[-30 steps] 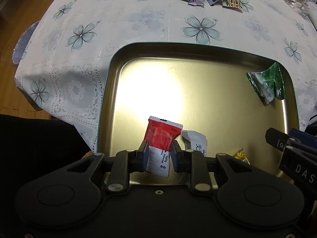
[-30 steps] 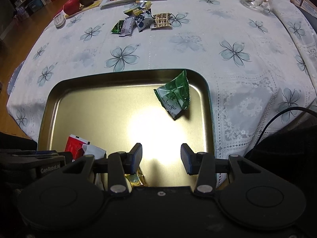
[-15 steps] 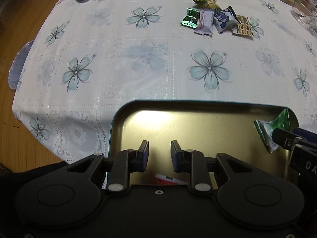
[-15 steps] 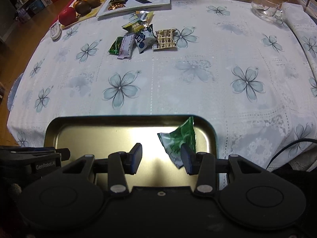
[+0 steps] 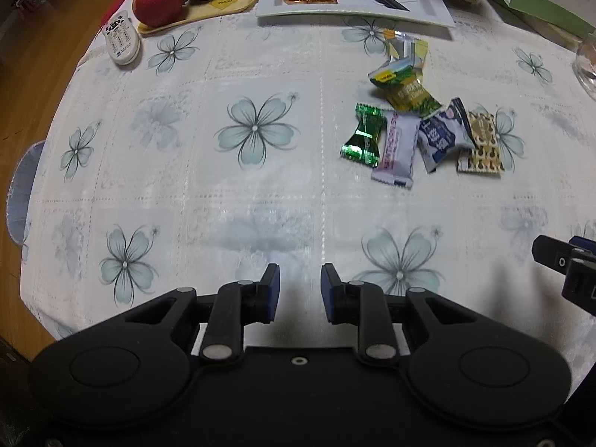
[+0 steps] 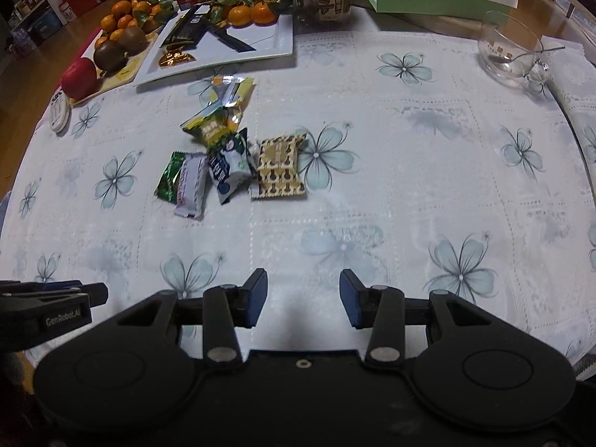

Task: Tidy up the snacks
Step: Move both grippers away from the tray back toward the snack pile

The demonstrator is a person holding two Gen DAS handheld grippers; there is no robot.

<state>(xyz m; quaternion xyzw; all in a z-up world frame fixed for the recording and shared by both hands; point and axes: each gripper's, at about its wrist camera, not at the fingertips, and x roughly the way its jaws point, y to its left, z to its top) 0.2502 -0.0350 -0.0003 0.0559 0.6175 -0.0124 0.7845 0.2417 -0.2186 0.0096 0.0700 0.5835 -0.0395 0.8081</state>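
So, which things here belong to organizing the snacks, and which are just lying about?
For the job:
- shiny green twisted candy
- pale lilac wrapped bar
- blue-and-white packet
- brown patterned packet

Lying about:
- red apple
- white remote control
- glass bowl

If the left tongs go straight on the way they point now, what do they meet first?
Probably only the bare tablecloth. The left tongs are open and empty, and the snack pile lies ahead and to the right, seemingly off that line.

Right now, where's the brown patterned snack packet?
The brown patterned packet lies on the tablecloth at the right end of the snack pile, beside the blue-and-white packet, ahead and left of the right claw.
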